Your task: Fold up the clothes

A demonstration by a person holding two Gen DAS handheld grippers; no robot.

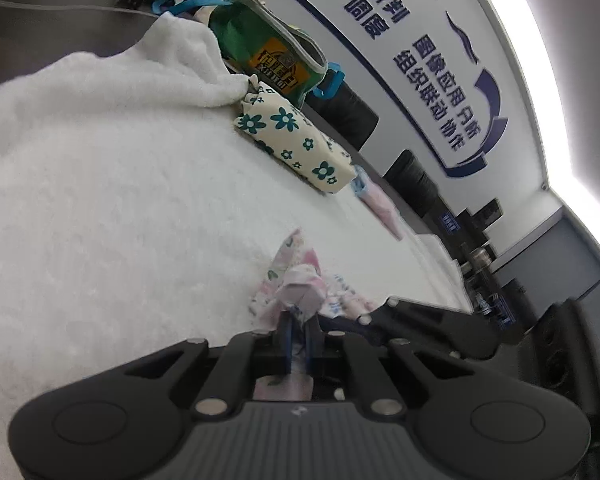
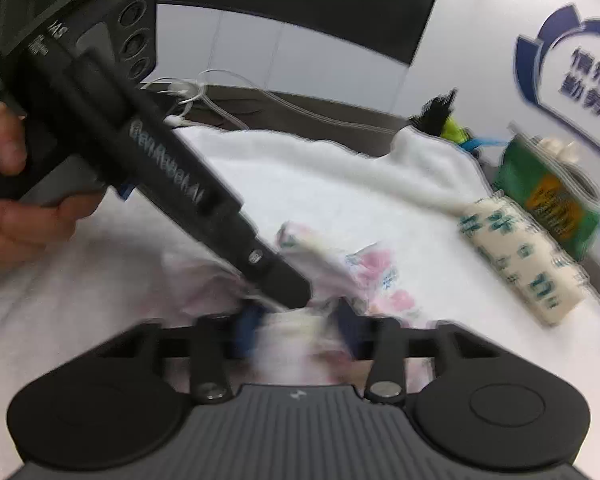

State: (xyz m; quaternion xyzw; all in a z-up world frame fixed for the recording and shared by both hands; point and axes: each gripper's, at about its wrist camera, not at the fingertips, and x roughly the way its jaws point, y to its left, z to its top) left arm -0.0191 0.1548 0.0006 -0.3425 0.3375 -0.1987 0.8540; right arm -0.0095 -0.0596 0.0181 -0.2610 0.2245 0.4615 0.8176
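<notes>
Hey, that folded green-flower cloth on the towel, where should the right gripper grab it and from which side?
A judgement: grip the folded cloth across its short width at the near end, coming from above, the jaws spanning its two long sides. It lies as a compact oblong bundle on the white towel, and the green bag crowds its far side, so the near end looks more open.

Both wrist cameras look along their fingers, close and low over the white towel [image 1: 100, 200], sharing the floral garment [image 2: 372, 272].
</notes>
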